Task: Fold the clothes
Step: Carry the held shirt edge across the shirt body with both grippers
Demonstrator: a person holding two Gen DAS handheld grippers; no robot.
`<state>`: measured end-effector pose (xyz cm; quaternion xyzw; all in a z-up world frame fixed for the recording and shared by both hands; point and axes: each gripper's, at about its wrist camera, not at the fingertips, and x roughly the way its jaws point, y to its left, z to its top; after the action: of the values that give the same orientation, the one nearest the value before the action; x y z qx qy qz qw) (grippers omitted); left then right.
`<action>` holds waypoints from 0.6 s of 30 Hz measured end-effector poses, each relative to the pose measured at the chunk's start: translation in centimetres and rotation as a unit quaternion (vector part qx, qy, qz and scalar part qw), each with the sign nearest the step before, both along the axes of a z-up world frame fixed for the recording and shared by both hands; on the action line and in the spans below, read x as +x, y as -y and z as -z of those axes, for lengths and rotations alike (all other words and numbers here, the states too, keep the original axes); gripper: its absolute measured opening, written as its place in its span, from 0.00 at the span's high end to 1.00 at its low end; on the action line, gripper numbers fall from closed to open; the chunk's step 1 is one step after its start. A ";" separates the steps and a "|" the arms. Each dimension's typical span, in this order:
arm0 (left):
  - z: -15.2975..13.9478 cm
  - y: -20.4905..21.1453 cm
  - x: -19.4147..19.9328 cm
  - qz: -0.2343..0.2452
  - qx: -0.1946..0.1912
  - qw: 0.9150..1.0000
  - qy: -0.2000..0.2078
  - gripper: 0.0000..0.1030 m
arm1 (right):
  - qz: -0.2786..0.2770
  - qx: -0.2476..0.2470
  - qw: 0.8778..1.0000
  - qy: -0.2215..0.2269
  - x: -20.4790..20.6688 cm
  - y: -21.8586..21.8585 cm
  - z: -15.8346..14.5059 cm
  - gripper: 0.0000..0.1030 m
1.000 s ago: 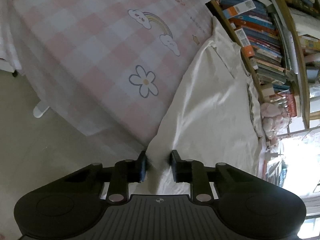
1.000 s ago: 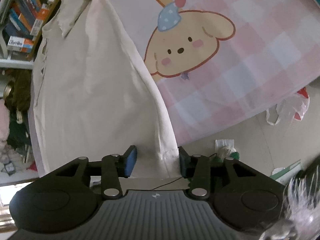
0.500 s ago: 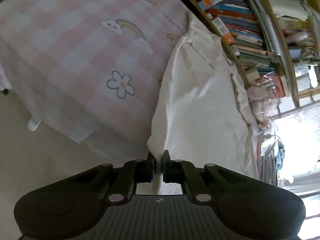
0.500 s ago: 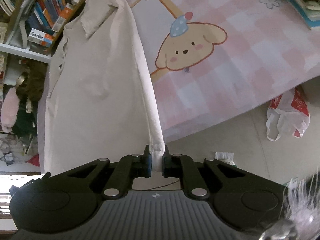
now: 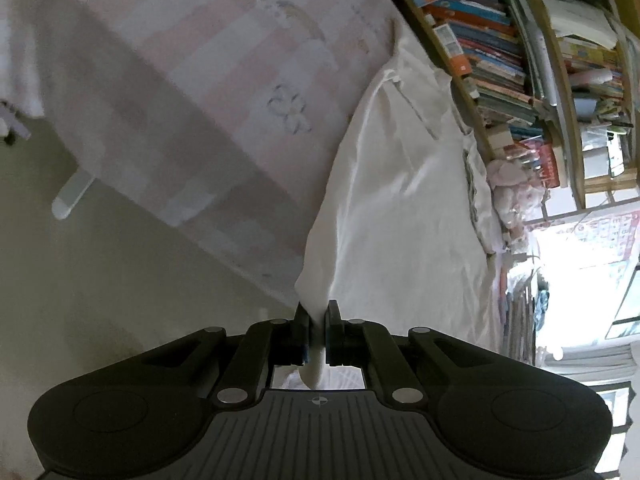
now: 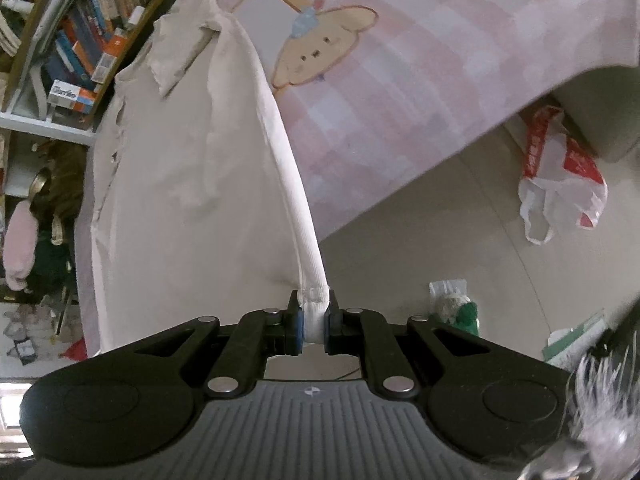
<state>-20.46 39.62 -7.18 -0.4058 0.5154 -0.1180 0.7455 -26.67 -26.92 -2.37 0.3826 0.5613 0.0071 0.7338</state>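
A white collared shirt lies stretched along the pink checked bed sheet, its collar end far from me. My left gripper is shut on the shirt's hem corner and holds it lifted off the bed edge. In the right wrist view the same shirt runs away toward its collar. My right gripper is shut on the other hem corner, with the side edge pulled taut into a ridge.
A bookshelf full of books stands behind the bed, also in the right wrist view. A red and white plastic bag and small litter lie on the floor. A bed leg stands at left.
Both grippers closed on the hem corners, then lifted and pulled back from the bed, drawing the shirt's near end up and taut.
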 end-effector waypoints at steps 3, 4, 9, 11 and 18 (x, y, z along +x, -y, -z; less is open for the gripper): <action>0.5 -0.4 -0.3 0.005 -0.008 1.000 -0.004 0.95 | 0.010 -0.005 1.000 -0.010 -0.7 -0.1 0.4 0.92; 0.6 -0.5 -0.3 0.006 -0.011 1.000 -0.005 0.95 | 0.014 -0.007 1.000 -0.012 -0.8 -0.2 0.5 0.92; 0.4 -0.5 -0.1 0.020 0.008 1.000 -0.006 0.96 | 0.025 -0.022 0.999 -0.013 -1.1 -0.5 0.3 0.92; 0.7 -0.1 -0.2 0.034 0.023 0.999 -0.016 0.96 | 0.017 -0.047 0.998 -0.030 -1.1 -0.7 0.2 0.92; 0.6 -0.3 -0.2 0.053 -0.011 0.998 -0.013 0.96 | 0.012 -0.046 0.998 -0.043 -1.8 -0.6 0.6 0.92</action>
<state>-20.63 39.92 -7.83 -0.3878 0.5444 -0.1576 0.7269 -28.43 -26.36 -2.96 0.3553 0.5875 -0.0443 0.7257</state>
